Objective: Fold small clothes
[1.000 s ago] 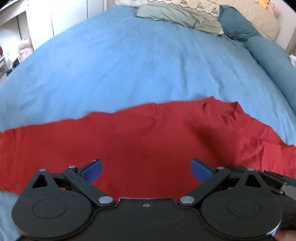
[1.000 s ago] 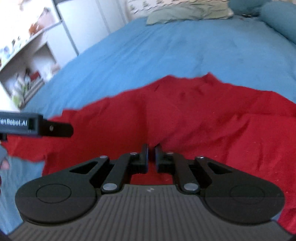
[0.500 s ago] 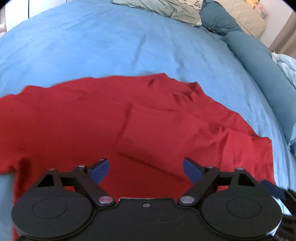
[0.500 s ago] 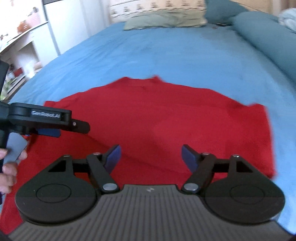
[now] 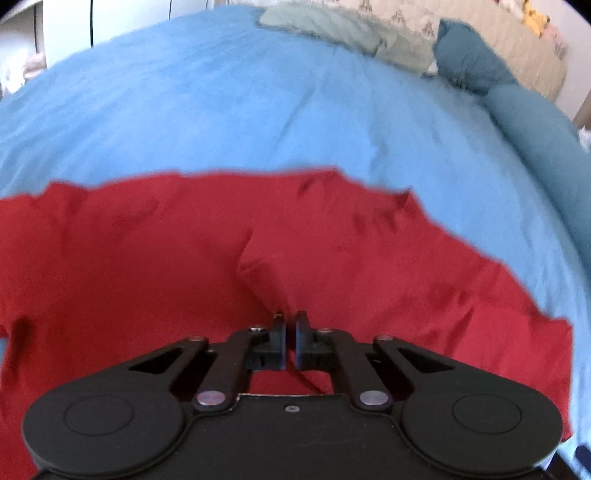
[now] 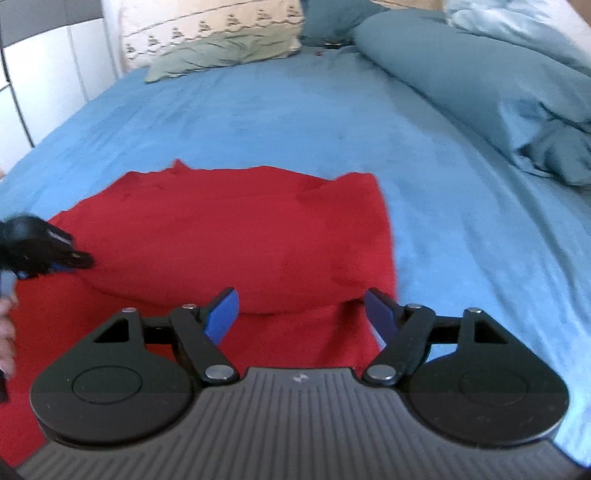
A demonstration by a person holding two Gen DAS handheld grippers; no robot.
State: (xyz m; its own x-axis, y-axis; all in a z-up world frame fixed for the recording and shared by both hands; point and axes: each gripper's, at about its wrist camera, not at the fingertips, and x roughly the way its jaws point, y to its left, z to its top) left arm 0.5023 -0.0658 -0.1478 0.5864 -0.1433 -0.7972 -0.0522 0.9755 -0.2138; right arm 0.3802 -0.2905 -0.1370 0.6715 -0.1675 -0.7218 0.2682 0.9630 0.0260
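The left gripper (image 5: pixel 290 325) has its fingers pressed together on a pinch of the red garment (image 5: pixel 184 280), and the cloth rises in a small peaked ridge that runs forward from the fingertips. Around that pinch the garment spreads out wide to both sides of the fingers and lies on the blue bedsheet (image 5: pixel 258 110), with its far edge wavy and slightly blurred ahead of the tips. Beyond the garment, at the far end of the bed, a grey-green pillow (image 5: pixel 332 29) sits ahead and a little to the right of the fingers, and a teal duvet (image 5: pixel 535 125) runs along the right side. The right gripper (image 6: pixel 301 310) has its fingers spread wide, the blue pads (image 6: pixel 221 314) standing apart with nothing between them, and they hover just above the near part of the garment (image 6: pixel 240 229). In this view a folded layer of the red cloth lies straight ahead of the tips, its rounded near edge just beyond them. The left gripper (image 6: pixel 72 258) shows far to the left of the right fingers, low on the cloth and blurred. The bedsheet (image 6: pixel 461 240) lies to the right.
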